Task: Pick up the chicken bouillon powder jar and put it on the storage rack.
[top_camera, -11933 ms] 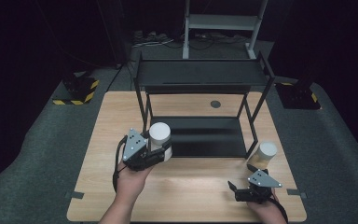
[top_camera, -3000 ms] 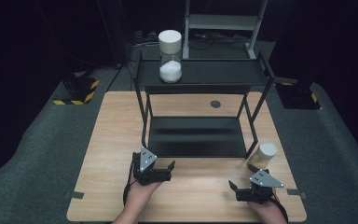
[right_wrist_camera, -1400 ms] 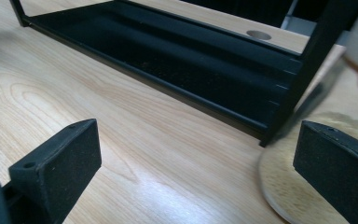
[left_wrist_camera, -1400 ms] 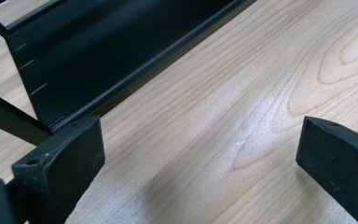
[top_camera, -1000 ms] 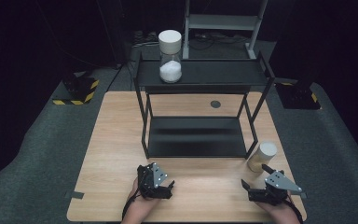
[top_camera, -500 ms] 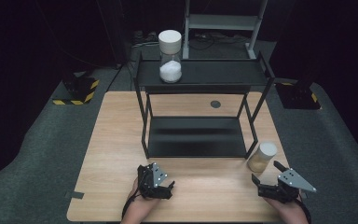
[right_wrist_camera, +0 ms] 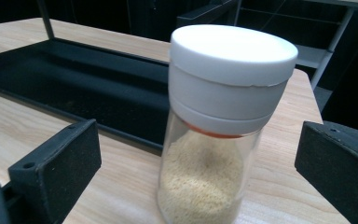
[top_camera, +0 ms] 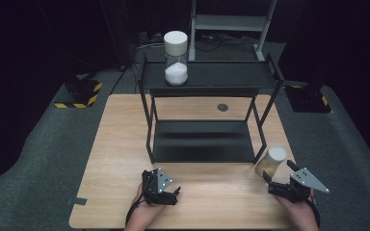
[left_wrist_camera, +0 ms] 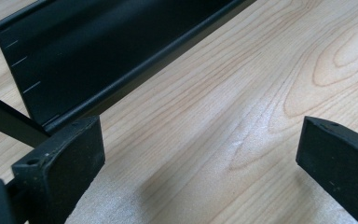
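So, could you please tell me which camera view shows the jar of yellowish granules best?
The right gripper view: the jar of yellowish granules stands close up between the open right gripper's fingers, white lid and grainy fill plain. The high view shows it small by the black shelf's right front leg. The left gripper view shows table and shelf.
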Available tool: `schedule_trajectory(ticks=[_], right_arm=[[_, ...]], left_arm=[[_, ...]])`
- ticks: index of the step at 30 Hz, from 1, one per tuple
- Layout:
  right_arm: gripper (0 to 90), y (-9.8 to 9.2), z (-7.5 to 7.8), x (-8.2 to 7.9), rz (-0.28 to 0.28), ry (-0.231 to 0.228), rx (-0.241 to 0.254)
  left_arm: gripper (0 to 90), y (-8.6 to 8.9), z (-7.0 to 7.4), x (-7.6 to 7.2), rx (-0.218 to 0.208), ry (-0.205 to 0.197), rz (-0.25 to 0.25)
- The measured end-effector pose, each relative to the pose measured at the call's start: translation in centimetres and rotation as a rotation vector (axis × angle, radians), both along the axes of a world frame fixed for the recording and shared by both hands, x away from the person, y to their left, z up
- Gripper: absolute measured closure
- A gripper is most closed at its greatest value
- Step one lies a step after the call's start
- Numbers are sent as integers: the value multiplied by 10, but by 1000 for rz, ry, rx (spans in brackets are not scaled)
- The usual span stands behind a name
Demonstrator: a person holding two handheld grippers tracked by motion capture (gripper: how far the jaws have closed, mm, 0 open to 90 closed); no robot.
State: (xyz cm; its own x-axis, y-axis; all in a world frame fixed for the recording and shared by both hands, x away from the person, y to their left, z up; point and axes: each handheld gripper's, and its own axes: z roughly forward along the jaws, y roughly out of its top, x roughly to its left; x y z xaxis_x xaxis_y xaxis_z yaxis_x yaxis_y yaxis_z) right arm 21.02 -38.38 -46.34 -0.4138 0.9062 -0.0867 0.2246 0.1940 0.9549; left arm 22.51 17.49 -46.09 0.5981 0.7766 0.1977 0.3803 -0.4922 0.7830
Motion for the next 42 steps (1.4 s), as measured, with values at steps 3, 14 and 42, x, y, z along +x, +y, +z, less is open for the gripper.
schedule_trajectory(ticks=[3,14,42], right_arm=[[0,-1,0,5,-1,-3,14],[14,6,-5,17,-44,-14,33],[341,1,-23,25,-13,-76,85]], left_arm=[[14,0,0,0,-1,2,0],[14,2,0,0,-10,2,-3],[14,2,0,2,-11,9,-4]])
